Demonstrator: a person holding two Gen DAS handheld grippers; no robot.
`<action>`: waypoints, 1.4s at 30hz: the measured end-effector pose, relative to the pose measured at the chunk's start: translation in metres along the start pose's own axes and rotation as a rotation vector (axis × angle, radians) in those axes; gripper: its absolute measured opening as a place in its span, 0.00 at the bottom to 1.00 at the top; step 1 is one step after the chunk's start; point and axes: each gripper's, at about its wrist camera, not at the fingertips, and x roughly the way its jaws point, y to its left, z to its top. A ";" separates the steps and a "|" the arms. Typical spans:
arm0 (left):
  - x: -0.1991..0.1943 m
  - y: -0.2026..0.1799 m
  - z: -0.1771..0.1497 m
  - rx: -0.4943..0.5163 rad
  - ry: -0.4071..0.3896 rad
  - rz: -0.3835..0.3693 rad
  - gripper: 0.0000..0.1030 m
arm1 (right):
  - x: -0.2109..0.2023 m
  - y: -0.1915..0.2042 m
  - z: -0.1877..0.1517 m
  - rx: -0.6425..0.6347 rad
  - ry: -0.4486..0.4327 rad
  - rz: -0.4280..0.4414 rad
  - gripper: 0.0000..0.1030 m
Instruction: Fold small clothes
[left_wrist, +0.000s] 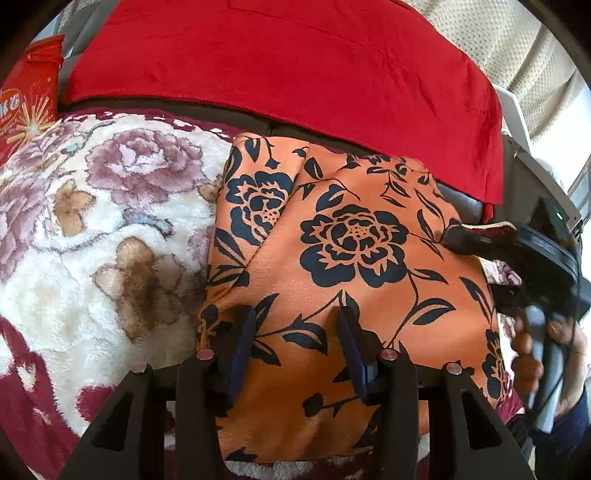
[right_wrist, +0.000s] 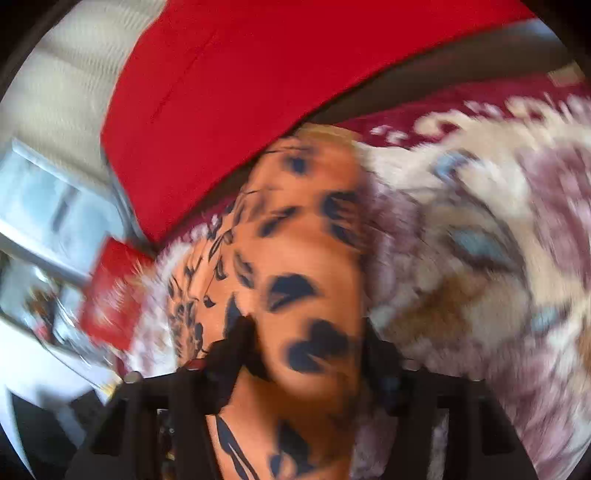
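Orange floral garment (left_wrist: 351, 266) lying partly folded on plush blanket (left_wrist: 92, 221), looking thin, soft, light, slippery. Left tool (left_wrist: 295, 332) hovering, jaws apart. Right tool (right_wrist: 303, 343) straddling fabric; grip unclear. Best hold: hem corners.

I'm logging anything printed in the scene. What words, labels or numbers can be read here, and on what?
Red packet, left edge of the left wrist view: white lettering on a brown oval, cut off by the frame, not readable.
The same red packet in the right wrist view: pale print, too blurred to read.
Orange floral cloth: pattern only, no text.
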 end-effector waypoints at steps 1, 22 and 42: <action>0.000 0.001 0.000 -0.001 0.000 -0.001 0.46 | -0.005 0.001 -0.003 0.000 -0.003 0.029 0.66; -0.039 0.036 -0.010 -0.214 -0.063 -0.133 0.59 | -0.023 -0.005 -0.046 0.012 -0.020 0.134 0.80; 0.004 0.121 -0.062 -0.703 0.100 -0.474 0.14 | 0.004 0.006 -0.046 -0.106 0.064 0.038 0.59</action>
